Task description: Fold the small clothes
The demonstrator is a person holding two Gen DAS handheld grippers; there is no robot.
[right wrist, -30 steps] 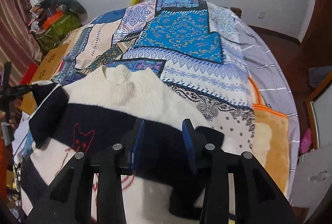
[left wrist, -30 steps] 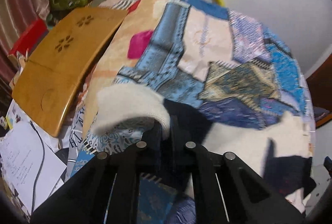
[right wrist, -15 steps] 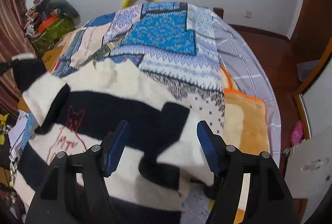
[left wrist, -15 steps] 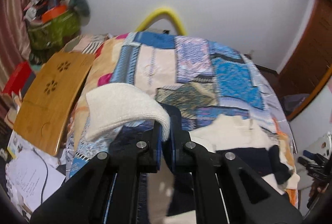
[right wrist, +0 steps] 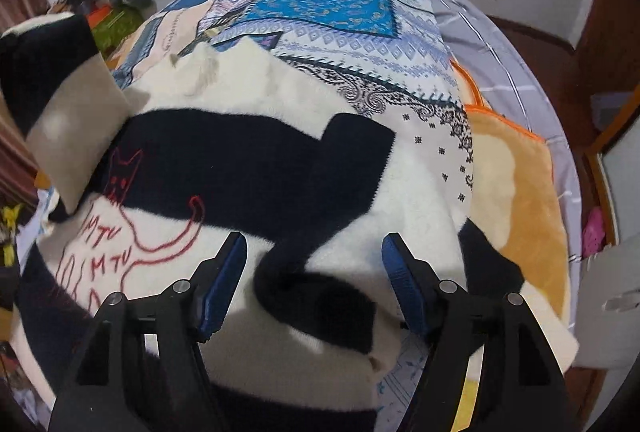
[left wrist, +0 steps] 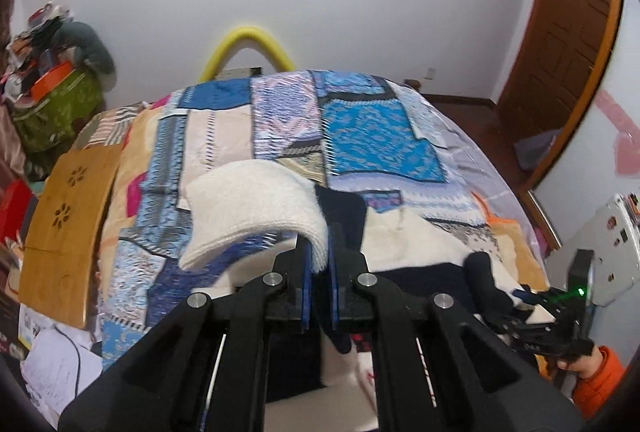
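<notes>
My left gripper (left wrist: 319, 264) pinches the sweater's white cuff (left wrist: 256, 207) above the quilt (left wrist: 360, 135) — my right gripper (right wrist: 314, 268), spread but closing, hovers over the sweater (right wrist: 240, 159).

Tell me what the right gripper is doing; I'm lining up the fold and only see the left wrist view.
Observer: The right gripper has jaws apart and closing, pads astride the sweater's other sleeve without pressing it.
Operator: Where is my lifted sleeve from there?
Observer: The lifted sleeve, pinched in the left gripper, hangs above the sweater's edge, beside a red cat stitched on its front.
</notes>
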